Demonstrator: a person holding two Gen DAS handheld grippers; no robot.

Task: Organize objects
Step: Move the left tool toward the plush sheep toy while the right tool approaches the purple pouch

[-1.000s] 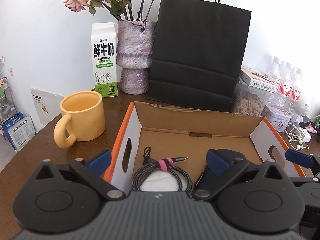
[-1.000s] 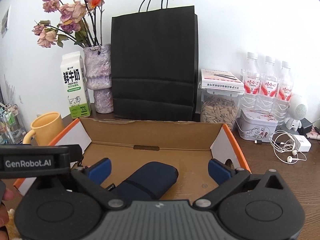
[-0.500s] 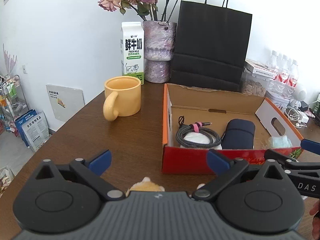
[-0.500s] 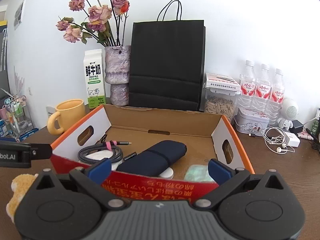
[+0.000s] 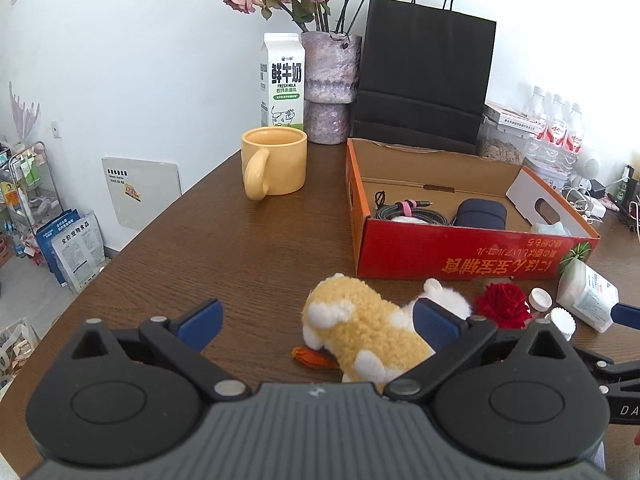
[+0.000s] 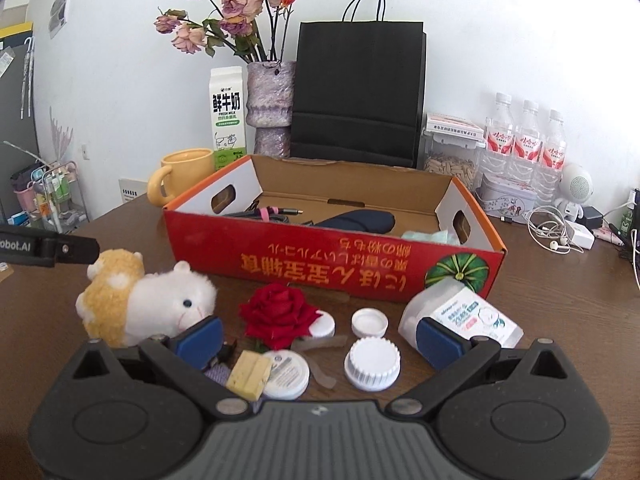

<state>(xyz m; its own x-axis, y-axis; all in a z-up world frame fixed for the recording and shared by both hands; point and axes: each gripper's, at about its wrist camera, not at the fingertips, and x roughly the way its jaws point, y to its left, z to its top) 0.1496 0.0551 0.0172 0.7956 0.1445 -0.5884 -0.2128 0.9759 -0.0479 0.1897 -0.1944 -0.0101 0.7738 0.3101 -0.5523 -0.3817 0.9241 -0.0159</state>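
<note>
Both grippers, left (image 5: pixel 316 322) and right (image 6: pixel 318 338), gape wide and hold nothing. The plush (image 5: pixel 360 330) lies between the left fingers; a rose (image 6: pixel 278 314) and caps (image 6: pixel 372 362) lie at the right's twelve o'clock. Beyond, at one o'clock of the left, the box (image 5: pixel 460 250) holds a cable (image 5: pixel 408 212) and pouch (image 5: pixel 480 214).

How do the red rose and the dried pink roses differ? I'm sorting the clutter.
The red fabric-looking rose is a single bright bloom lying on the brown wooden table before the red cardboard box. The dried pink roses are faded, several on long stems, upright in the mottled purple vase. Both are roses.
</note>
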